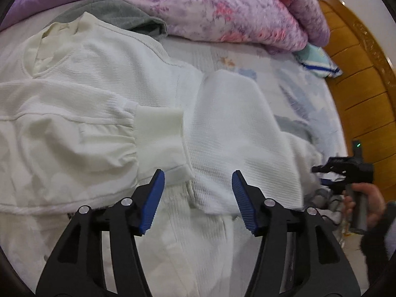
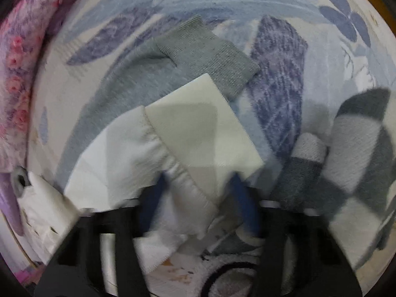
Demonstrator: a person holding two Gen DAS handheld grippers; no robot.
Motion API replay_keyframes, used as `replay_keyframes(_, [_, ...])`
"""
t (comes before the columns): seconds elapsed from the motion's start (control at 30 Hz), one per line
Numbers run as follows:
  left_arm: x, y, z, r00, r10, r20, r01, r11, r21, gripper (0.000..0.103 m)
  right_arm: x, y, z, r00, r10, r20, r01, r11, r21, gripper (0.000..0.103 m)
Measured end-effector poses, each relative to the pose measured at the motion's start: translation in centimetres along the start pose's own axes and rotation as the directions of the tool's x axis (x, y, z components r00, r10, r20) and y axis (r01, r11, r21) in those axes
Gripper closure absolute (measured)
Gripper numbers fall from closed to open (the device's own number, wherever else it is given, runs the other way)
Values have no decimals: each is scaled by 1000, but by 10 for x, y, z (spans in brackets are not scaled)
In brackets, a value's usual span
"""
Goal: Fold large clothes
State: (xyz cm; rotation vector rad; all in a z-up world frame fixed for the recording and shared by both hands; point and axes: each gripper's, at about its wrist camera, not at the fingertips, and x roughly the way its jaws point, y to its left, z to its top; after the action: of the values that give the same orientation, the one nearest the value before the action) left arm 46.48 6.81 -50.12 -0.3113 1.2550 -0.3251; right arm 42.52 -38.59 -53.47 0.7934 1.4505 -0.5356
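A white ribbed sweater (image 1: pixel 104 79) lies spread on the bed, its neck at the upper left. One sleeve is folded across the body, its cuff (image 1: pixel 158 136) just beyond my left gripper (image 1: pixel 198 172). That gripper hovers open over the sweater with nothing between its blue pads (image 1: pixel 153 200). In the right wrist view, the other white sleeve (image 2: pixel 138 153) with its cuff (image 2: pixel 203 128) runs between the jaws of my right gripper (image 2: pixel 199 177). Its jaws stand apart on either side of the cloth, and the picture is blurred.
A pink and purple floral quilt (image 1: pixel 222 7) is heaped at the back of the bed. A grey garment (image 2: pixel 205 54) lies under the white sleeve, and a grey checked blanket (image 2: pixel 356 148) lies to the right. A wooden bed frame (image 1: pixel 358 79) bounds the right side. A person's hand (image 1: pixel 368 205) holds the right gripper's handle.
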Motion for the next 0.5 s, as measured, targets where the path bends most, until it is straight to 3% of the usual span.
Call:
replay_keyframes(0.1, [-23,17,-1,999,7,41,-6,1000,-30,41,-17,-6,-10,996,16,86,-17,1000,8,86])
replay_keyframes(0.2, [-46,48,-3,998,31,62,-24,995,-96,40,-50,6,-27,979,-20,201,28,999,-39,90])
replay_keyframes(0.27, [-60,69,-4,995,65,77,-55,991,-122,40,-74,27,-38,949,-90,301,126,987,-100,90])
replay_keyframes(0.3, [-68,82,-7,991,98,86,-86,987,-137,40,-91,45,-51,923,-106,370,168,976,-140,90])
replay_keyframes(0.4, [-89,123,-14,973,211,91,-191,963,-190,39,-129,94,-91,868,-36,496,182,951,-249,90])
replay_keyframes(0.5, [-114,169,-20,957,276,89,-240,926,-291,39,-161,154,-142,834,96,544,141,915,-378,90])
